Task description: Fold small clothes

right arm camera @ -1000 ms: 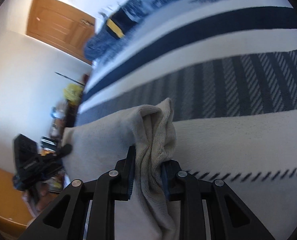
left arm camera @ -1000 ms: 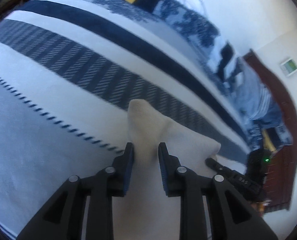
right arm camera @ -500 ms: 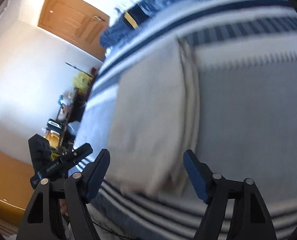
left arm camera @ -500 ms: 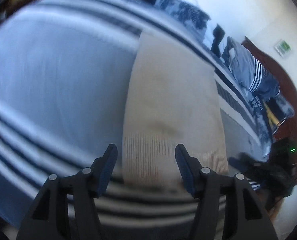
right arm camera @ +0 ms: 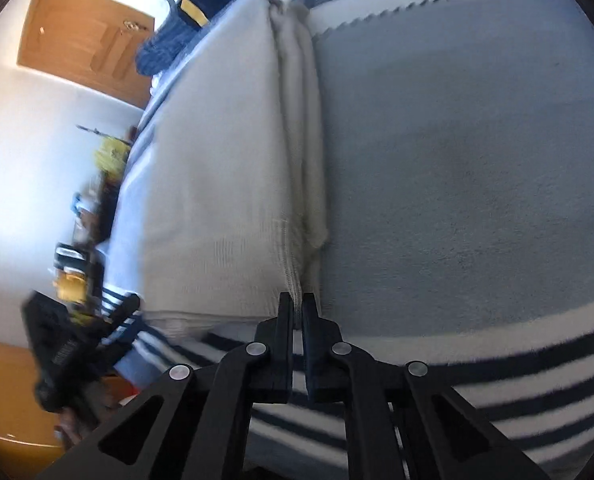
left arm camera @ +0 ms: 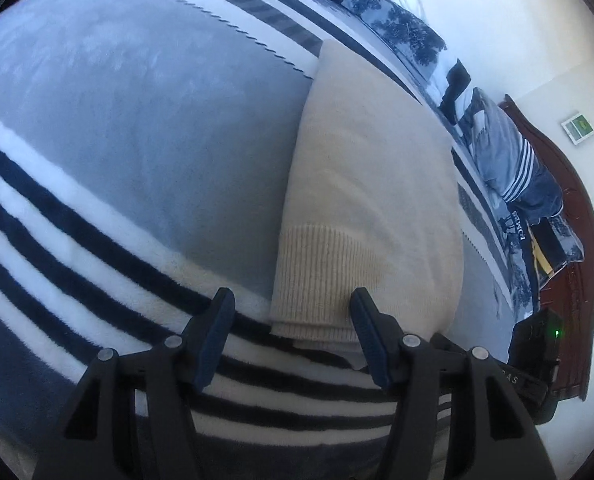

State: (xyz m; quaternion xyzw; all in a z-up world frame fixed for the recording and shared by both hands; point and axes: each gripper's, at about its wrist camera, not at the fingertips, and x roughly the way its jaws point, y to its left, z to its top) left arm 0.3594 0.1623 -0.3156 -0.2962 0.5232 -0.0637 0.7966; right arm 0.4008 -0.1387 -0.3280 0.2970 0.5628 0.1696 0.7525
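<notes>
step: refold, regrasp | sweater (left arm camera: 369, 200): flat on bed (left arm camera: 137, 140), ahead of both tools | left tool (left arm camera: 293, 320): wide, astride ribbed hem, no contact | right tool (right arm camera: 297, 312): just closed, narrow, at hem corner; hold unclear | next: close left, lift hem evenly

Folded cream sweater (right arm camera: 217, 184) on striped blanket (right arm camera: 457, 160)

Both wrist views close, angled down at bed; share cream garment (left arm camera: 369, 200) (right arm camera: 217, 184), striped blanket (left arm camera: 117, 140) (right arm camera: 457, 160)
</notes>
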